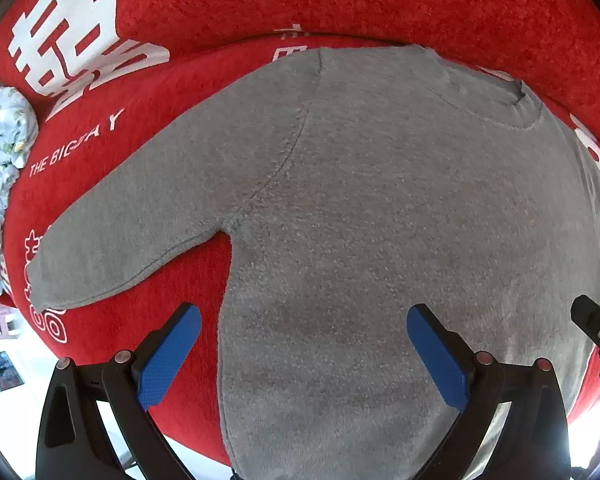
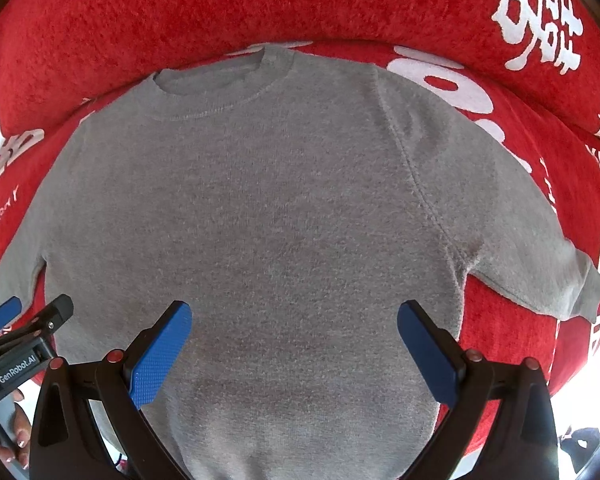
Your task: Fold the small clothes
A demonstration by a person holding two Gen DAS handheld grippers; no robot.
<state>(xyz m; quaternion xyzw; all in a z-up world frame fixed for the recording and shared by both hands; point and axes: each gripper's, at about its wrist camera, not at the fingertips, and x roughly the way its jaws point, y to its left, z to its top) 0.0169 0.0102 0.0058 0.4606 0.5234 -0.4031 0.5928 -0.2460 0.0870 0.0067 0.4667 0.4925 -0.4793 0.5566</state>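
Blue-padded jaws of the left gripper (image 1: 304, 352) stand wide, holding nothing, above the lower left side of a grey sweater (image 1: 380, 220). It lies flat, front up, on a red cover (image 1: 260, 4) with white lettering; its left sleeve (image 1: 132, 232) runs out sideways, unfolded. A crumpled floral cloth (image 1: 0, 152) sits at the far left edge.

From the right wrist, the right gripper (image 2: 294, 350) also has wide, empty jaws, over the sweater's lower middle. The collar (image 2: 220, 80) lies at the far side, and the other sleeve (image 2: 540, 268) spreads right. Whether either gripper touches the fabric is hard to tell.

Folding looks not yet begun; the next move probably calls for pinching a sleeve or side edge and carrying it across the body.
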